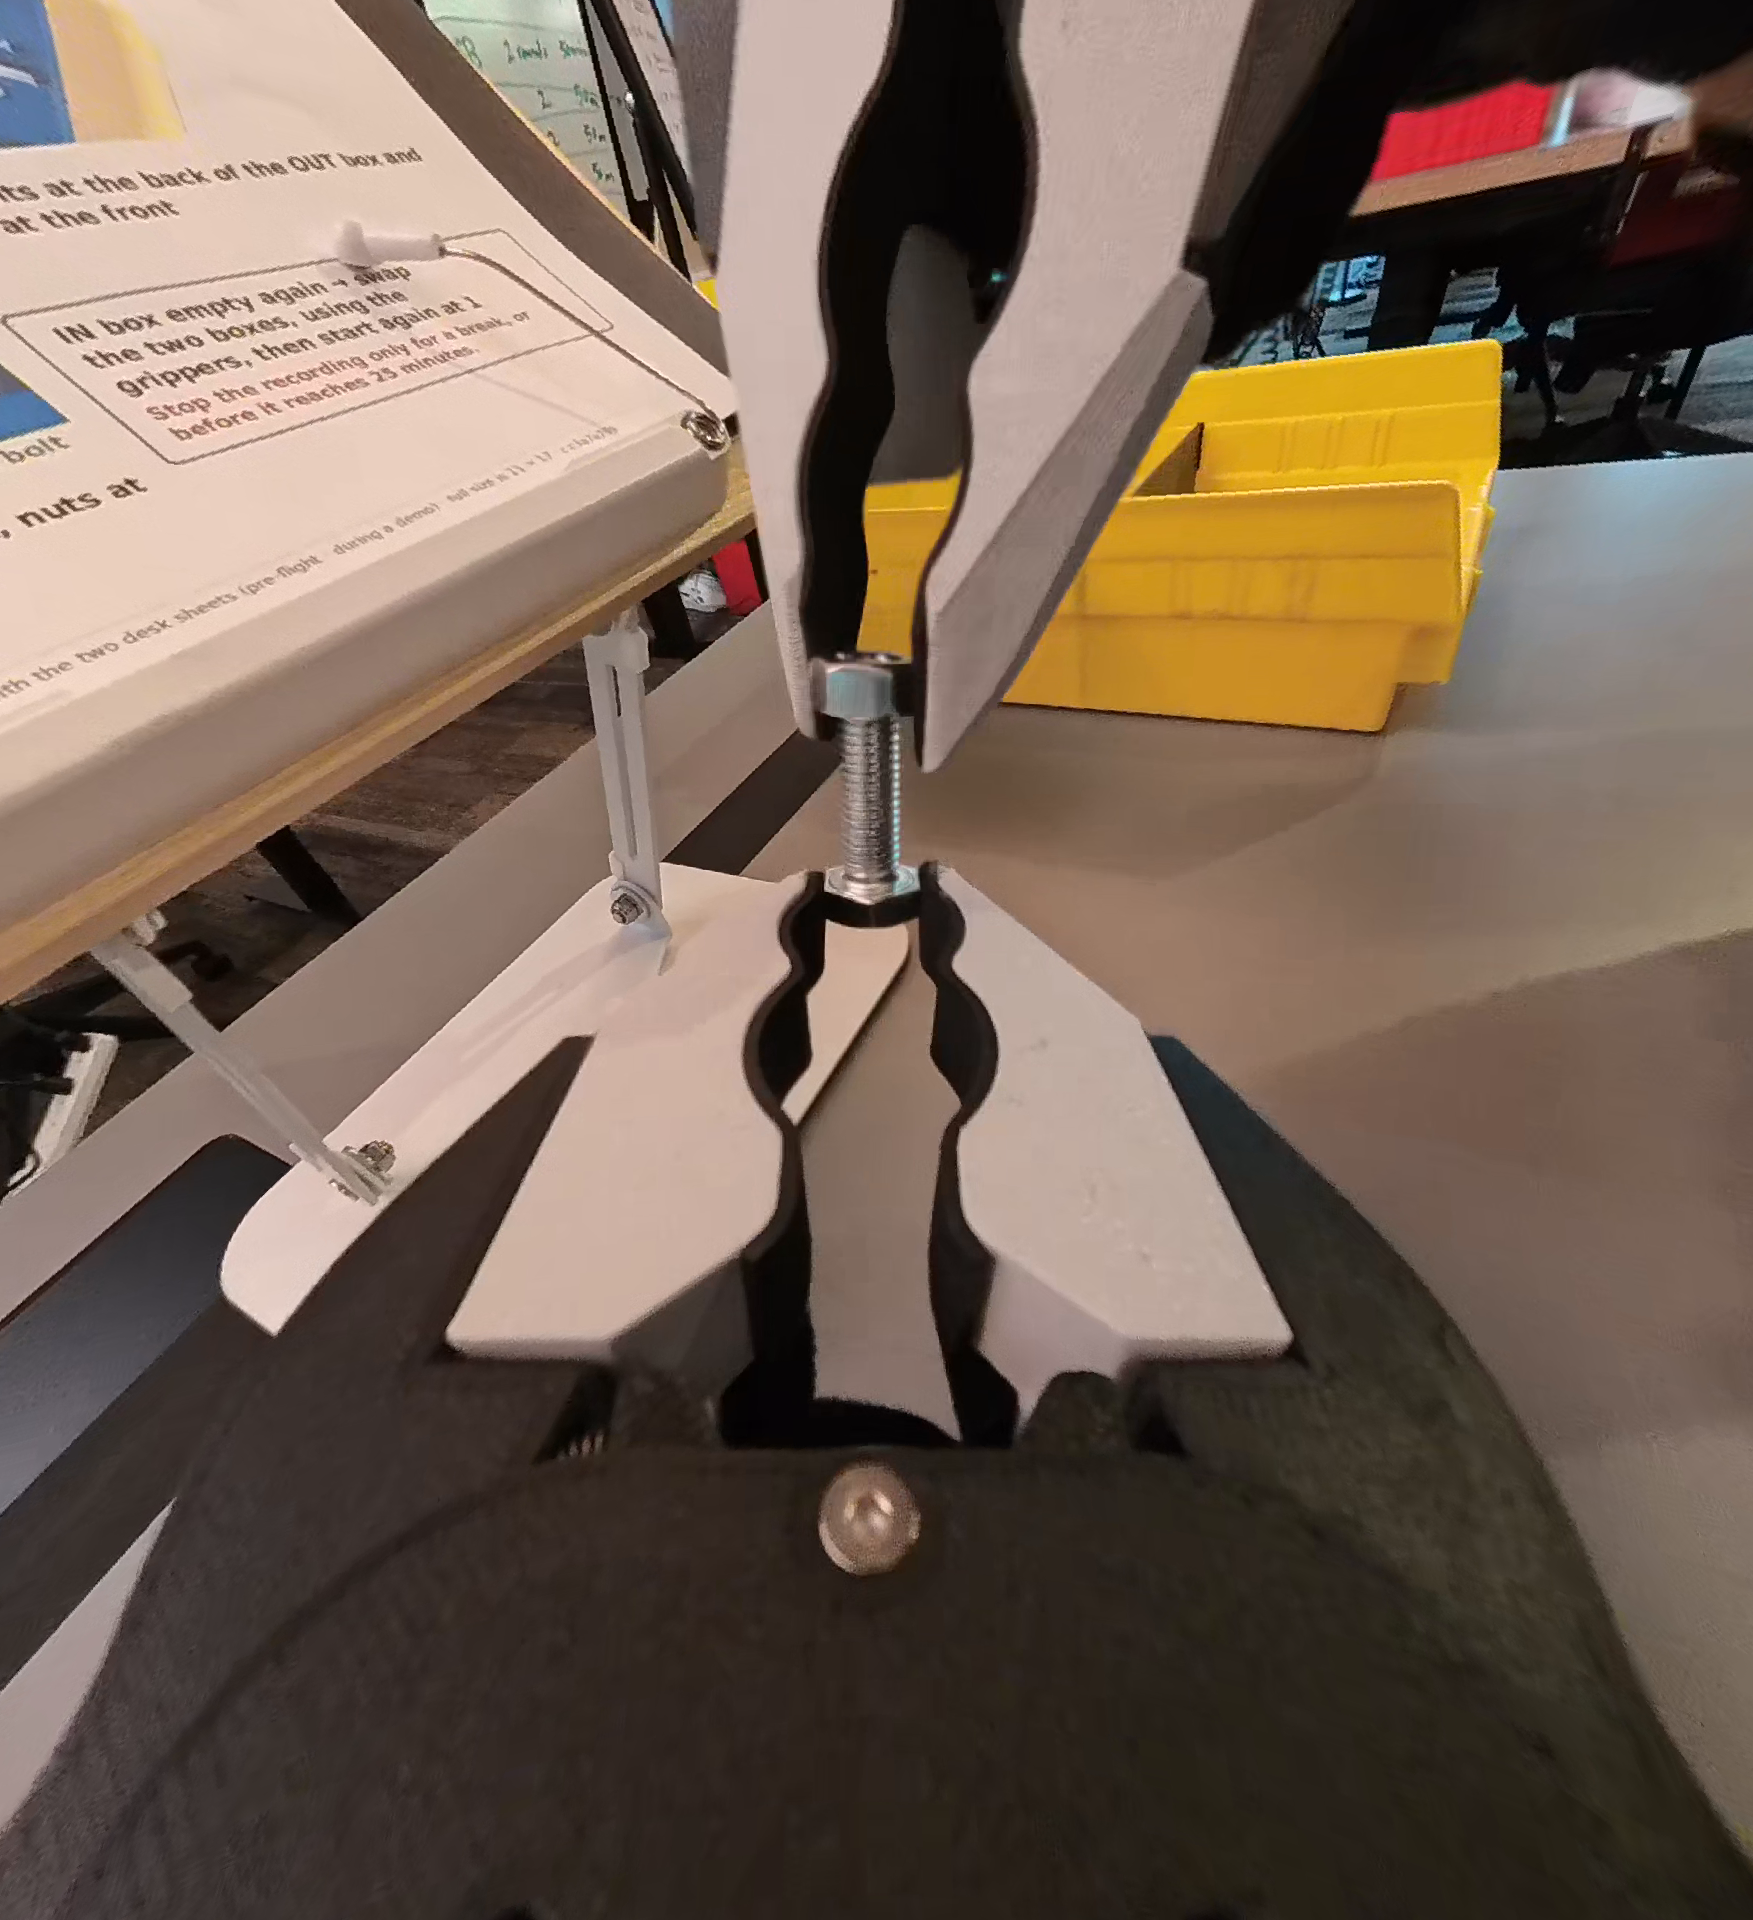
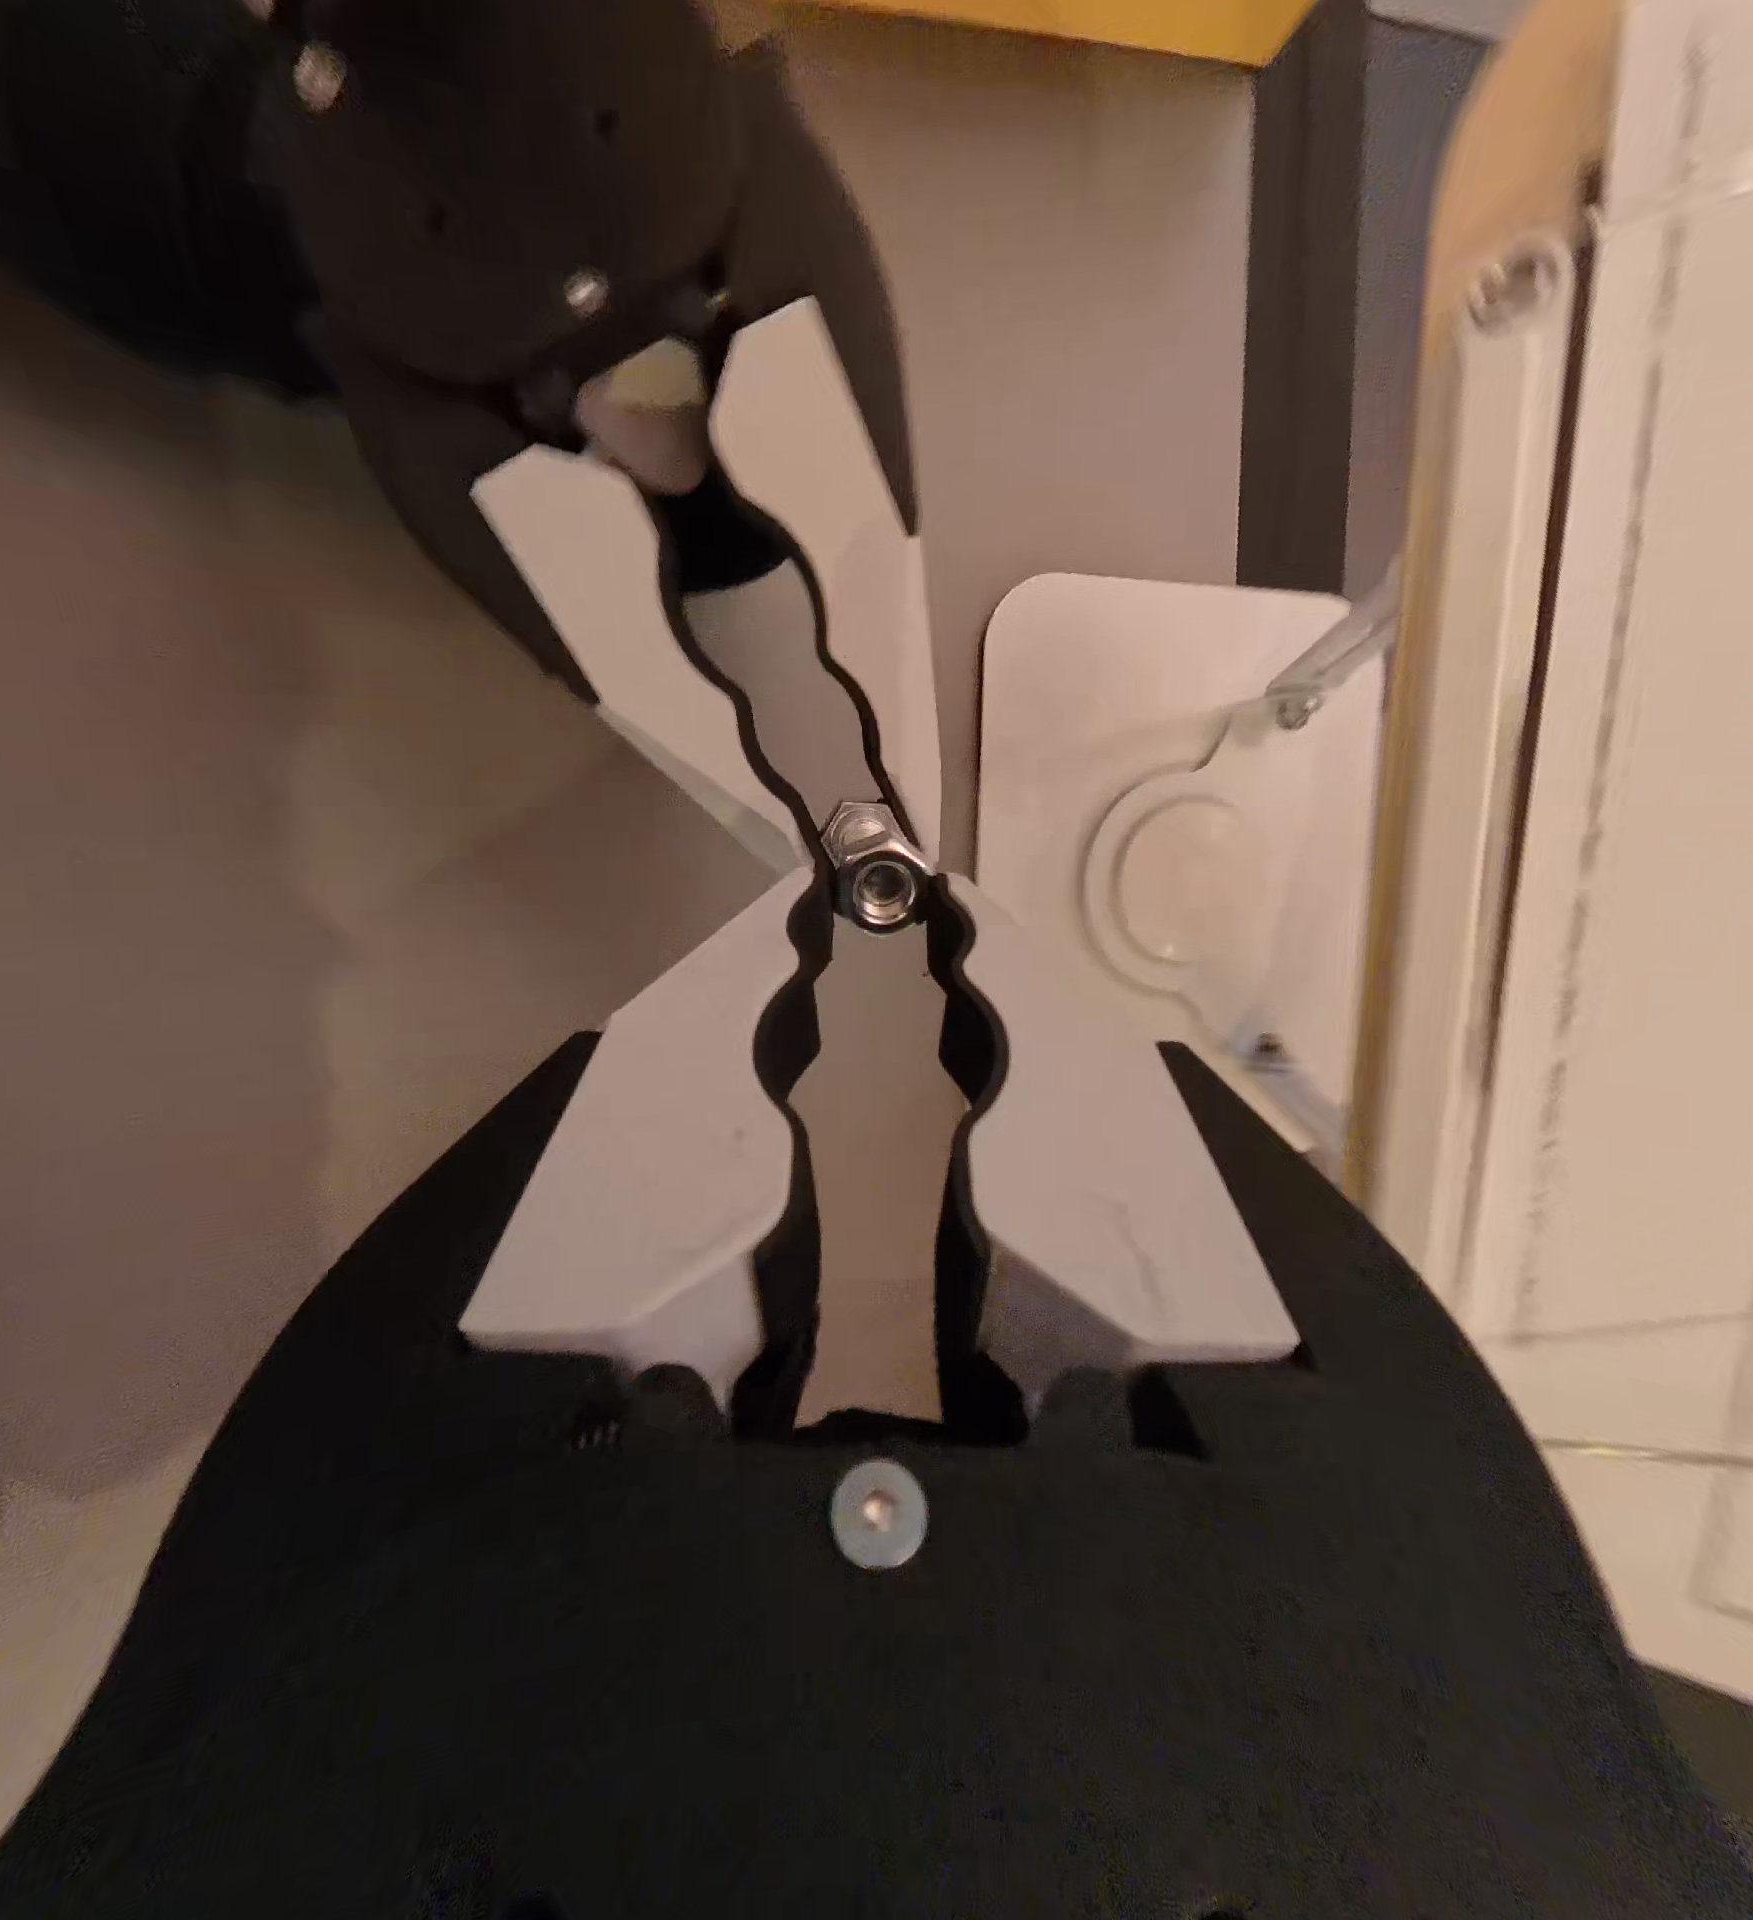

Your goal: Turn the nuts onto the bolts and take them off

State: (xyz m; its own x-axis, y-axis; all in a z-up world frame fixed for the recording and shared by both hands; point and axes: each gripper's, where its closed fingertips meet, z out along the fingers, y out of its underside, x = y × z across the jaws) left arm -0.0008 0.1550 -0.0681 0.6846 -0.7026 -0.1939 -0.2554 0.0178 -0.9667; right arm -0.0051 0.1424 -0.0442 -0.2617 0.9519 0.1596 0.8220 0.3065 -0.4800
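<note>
Both grippers meet on 1 bolt, mid-air over the grey table (image 1: 1474,935).

Left gripper (image 1: 870,896), entering its own view from 6 o'clock, is pinched narrow on the nut (image 1: 870,885), which sits at the very tip of the bolt's thread. Right gripper (image 1: 859,691) comes down from 12 o'clock, clamped on the bolt (image 1: 868,800) at its hex head. The shank between the 2 grips is bare thread.

In the right wrist view the bolt is seen end-on at the right gripper's (image 2: 877,899) fingertips, with the left gripper (image 2: 856,821) reaching in from 11 o'clock onto the nut (image 2: 856,826).

Yellow bin (image 1: 1267,582) is at 2 o'clock in the left view, instruction board (image 1: 280,468) at 10 o'clock.

My read: the nut is either just started or about to come off; I can't tell direction from 1 frame. Either way the next move needs the axes kept collinear, 1 grip fixed, the other rotating, then a regrip. Cross-threading or dropping the nut is the risk at the thread end.
</note>
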